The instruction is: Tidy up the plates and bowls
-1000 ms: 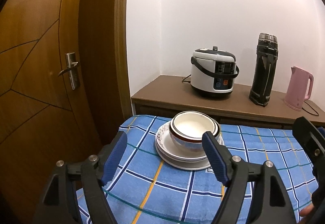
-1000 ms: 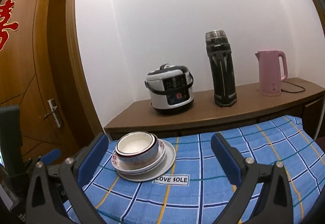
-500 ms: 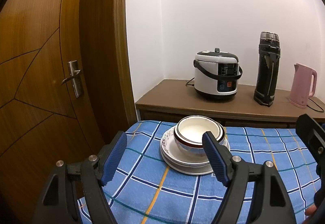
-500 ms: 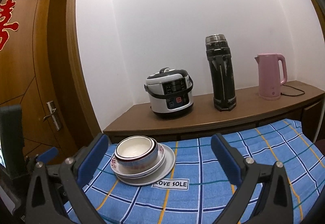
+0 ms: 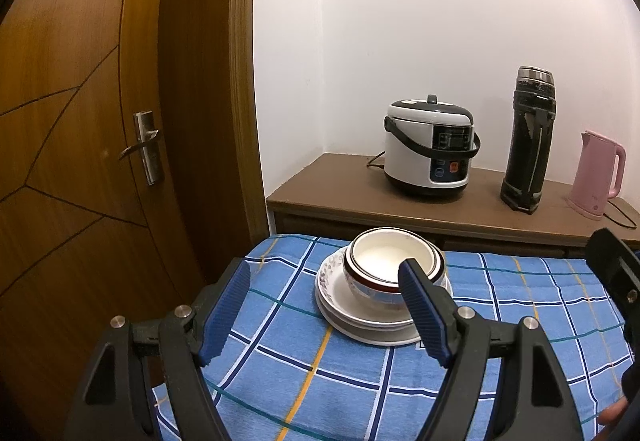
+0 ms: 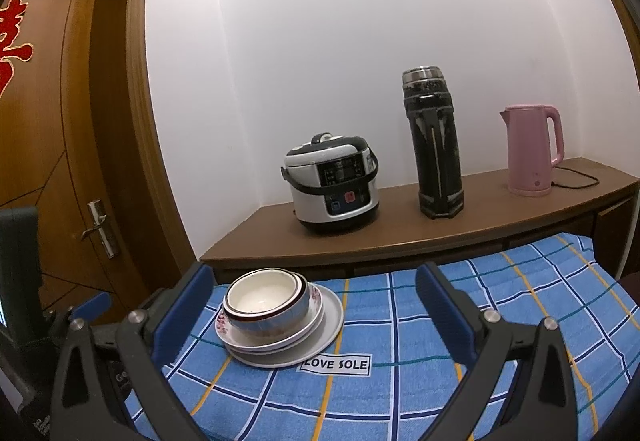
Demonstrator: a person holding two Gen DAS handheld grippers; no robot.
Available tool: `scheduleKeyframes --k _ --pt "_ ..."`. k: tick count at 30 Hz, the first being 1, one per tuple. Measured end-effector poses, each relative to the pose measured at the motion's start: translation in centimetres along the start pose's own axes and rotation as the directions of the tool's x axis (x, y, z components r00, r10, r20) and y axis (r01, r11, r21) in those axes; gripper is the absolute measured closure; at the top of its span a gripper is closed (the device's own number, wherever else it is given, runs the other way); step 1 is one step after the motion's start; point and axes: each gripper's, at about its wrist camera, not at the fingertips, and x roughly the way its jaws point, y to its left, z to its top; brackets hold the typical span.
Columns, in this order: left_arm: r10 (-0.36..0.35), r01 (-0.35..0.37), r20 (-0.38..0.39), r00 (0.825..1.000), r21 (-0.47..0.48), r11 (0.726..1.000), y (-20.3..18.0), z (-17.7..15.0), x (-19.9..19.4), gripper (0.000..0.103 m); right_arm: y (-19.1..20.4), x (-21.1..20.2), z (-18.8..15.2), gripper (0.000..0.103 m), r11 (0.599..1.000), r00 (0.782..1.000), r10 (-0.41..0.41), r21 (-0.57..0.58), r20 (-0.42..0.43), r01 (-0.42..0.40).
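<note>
A stack of white plates (image 5: 368, 325) with nested bowls (image 5: 394, 263) on top sits on the blue checked tablecloth (image 5: 520, 305). The top bowl has a dark red rim band. In the right wrist view the plates (image 6: 320, 329) and bowls (image 6: 266, 299) lie at the left of the cloth. My left gripper (image 5: 324, 311) is open and empty, held back from the stack. My right gripper (image 6: 314, 315) is open and empty, to the right of the stack and short of it.
Behind the table a brown counter (image 6: 500, 209) carries a rice cooker (image 6: 334, 187), a tall black thermos (image 6: 434, 139) and a pink kettle (image 6: 532, 149). A wooden door (image 5: 80, 121) stands close on the left. The cloth bears a "LOVE SOLE" label (image 6: 336, 364).
Both grippers have pulled back and risen slightly from the stack; the view has tilted upward. The stack has not moved.
</note>
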Motion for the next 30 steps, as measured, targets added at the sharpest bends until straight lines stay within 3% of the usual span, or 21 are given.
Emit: scheduleKeyframes --k 30 --pt "0.018 -0.018 -0.048 0.999 -0.001 1.0 -0.5 -0.2 1.9 0.024 -0.3 1.3 -0.5 0.0 1.0 1.0 -0.013 0.0 -0.02 0.013"
